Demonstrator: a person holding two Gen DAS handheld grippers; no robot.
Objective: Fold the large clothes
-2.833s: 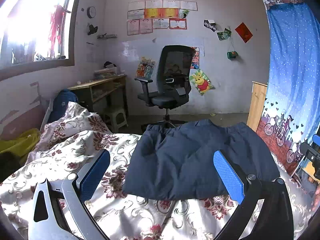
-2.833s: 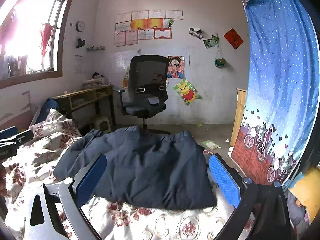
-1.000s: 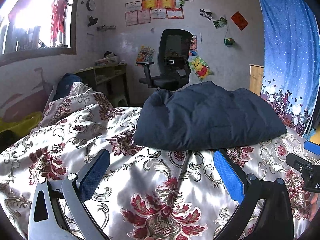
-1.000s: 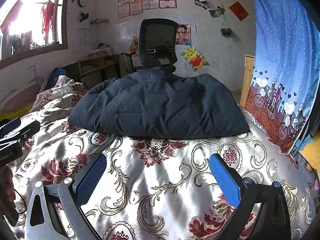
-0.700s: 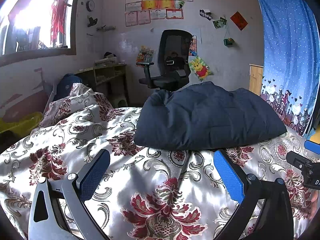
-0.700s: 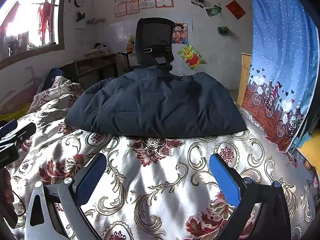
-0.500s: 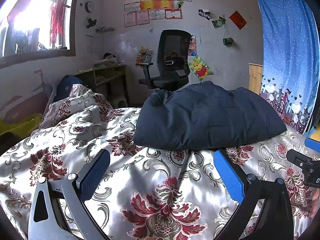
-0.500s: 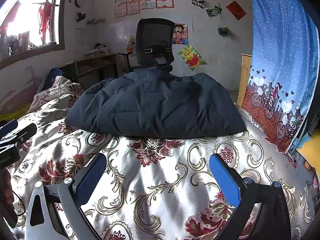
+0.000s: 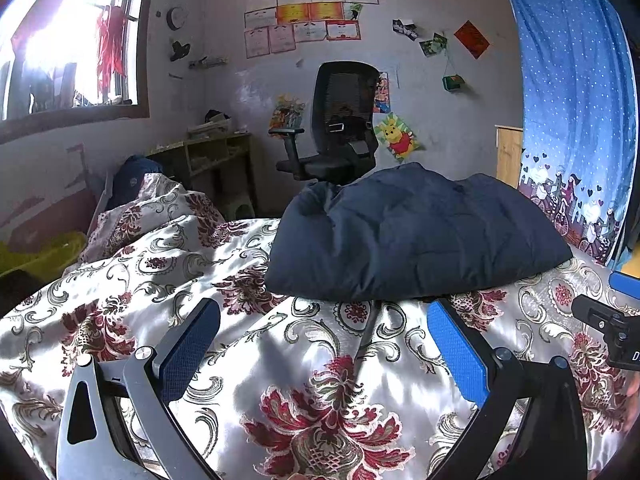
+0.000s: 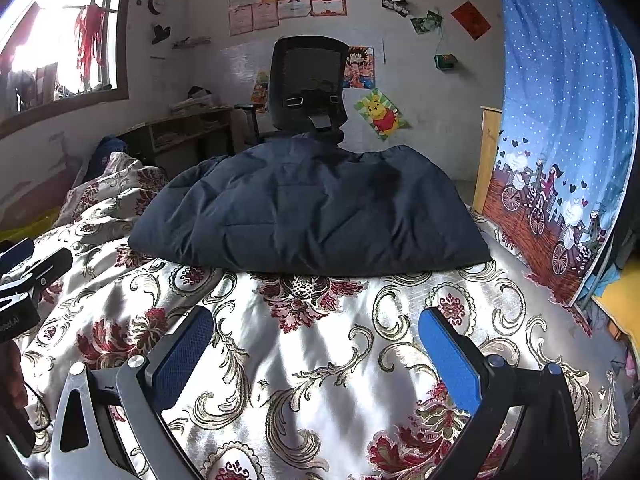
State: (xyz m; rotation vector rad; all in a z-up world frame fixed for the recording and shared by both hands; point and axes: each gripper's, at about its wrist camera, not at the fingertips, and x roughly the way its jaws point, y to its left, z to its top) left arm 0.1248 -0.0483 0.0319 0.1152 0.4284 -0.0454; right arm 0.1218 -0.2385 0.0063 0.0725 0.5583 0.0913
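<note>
A dark navy quilted jacket point(image 9: 408, 236) lies folded in a puffy mound on a floral satin bedspread point(image 9: 280, 360), filling the middle of both wrist views from about 10 to 2 o'clock. Its near edge runs almost straight across, resting on the spread.

The left gripper point(image 9: 324, 344) hovers low over the bedspread with its blue-padded fingers point(image 9: 456, 348) spread wide and nothing between them; the jacket's near edge sits just beyond the fingertips at 12 o'clock. The right gripper point(image 10: 316, 344) is likewise spread wide and empty, with a broader strip of bare bedspread between its fingertips and the jacket. Each gripper shows at the other's side: the right one at 3 o'clock in the left view, the left one at 9 o'clock in the right view.

At 9 to 10 o'clock the bedding bunches into a rumpled ridge point(image 9: 160, 216). At 3 o'clock the bed's edge drops beside a blue curtain point(image 10: 568, 112). Behind the jacket at 12 o'clock stands a black office chair point(image 9: 340, 128).
</note>
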